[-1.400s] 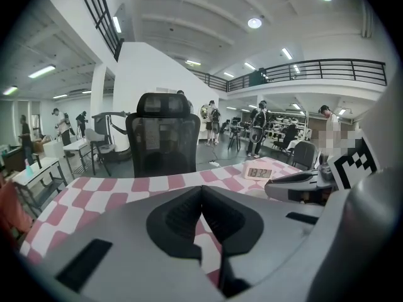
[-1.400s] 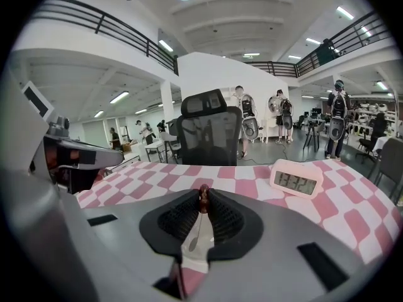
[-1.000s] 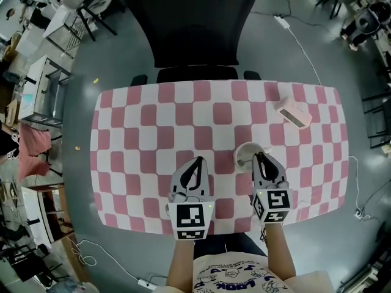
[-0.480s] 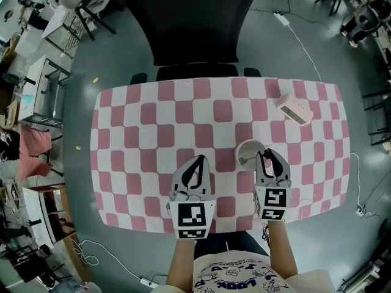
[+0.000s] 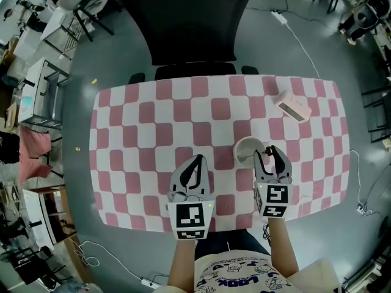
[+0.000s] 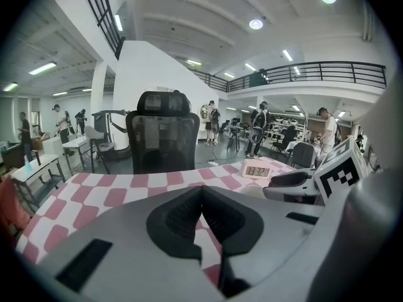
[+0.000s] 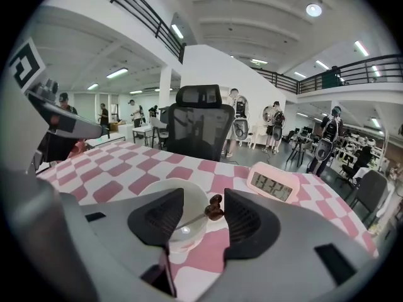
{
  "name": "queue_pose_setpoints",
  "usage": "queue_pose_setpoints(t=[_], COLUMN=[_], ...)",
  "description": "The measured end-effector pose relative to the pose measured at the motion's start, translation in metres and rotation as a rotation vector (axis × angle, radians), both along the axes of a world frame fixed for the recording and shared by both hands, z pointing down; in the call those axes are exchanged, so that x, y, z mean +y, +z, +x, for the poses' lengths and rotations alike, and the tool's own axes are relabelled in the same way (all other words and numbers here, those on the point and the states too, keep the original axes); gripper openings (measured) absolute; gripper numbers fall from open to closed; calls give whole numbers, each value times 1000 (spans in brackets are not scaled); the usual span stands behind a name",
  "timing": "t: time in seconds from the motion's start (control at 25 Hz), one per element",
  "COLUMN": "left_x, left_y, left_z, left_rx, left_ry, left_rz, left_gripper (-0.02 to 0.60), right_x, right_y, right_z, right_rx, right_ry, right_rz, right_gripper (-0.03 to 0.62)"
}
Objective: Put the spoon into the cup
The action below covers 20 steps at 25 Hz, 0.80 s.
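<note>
A white cup (image 5: 248, 149) stands on the checked table (image 5: 153, 133), just left of my right gripper (image 5: 272, 155). In the right gripper view the spoon (image 7: 200, 216) leans in the cup (image 7: 160, 197), its bowl down inside and its brown handle end over the rim. My right gripper (image 7: 203, 200) is opening. The handle end sits between the jaws, and neither pad touches it. My left gripper (image 5: 196, 160) rests low over the table to the cup's left. Its jaws (image 6: 202, 194) meet with nothing between them.
A pink digital clock (image 5: 294, 107) lies at the table's far right, beyond the cup (image 7: 272, 185). A black office chair (image 5: 186, 23) stands at the far edge. The near edge runs just under both grippers.
The right gripper's jaws have spread apart and let go of the spoon, which now leans in the cup. That gripper shifted slightly right. The left gripper kept still.
</note>
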<state>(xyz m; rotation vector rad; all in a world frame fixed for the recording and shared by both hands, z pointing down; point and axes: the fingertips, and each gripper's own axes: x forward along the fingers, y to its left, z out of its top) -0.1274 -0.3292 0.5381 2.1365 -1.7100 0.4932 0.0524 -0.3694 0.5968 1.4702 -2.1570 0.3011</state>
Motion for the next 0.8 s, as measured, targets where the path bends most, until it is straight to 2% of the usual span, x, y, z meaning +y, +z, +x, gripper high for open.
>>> queue_pose_setpoints(t=[0.36,0.56,0.8], left_x=[13,21,33], left_y=[-36,-72,-120], left_z=[-1,4,9], left_rx=[-12,-23,-41], left_ry=[-36,-50,-74], left_rz=[61,124,217], left_gripper=[14,14,14], right_x=[5,15,27], right_y=[-65,-115,-169], right_z=[5,11,17], right_rx=[-87,-141,-209], right_ry=[12,5,-9], right_rz=[119,206,303], right_gripper=[215,145,120])
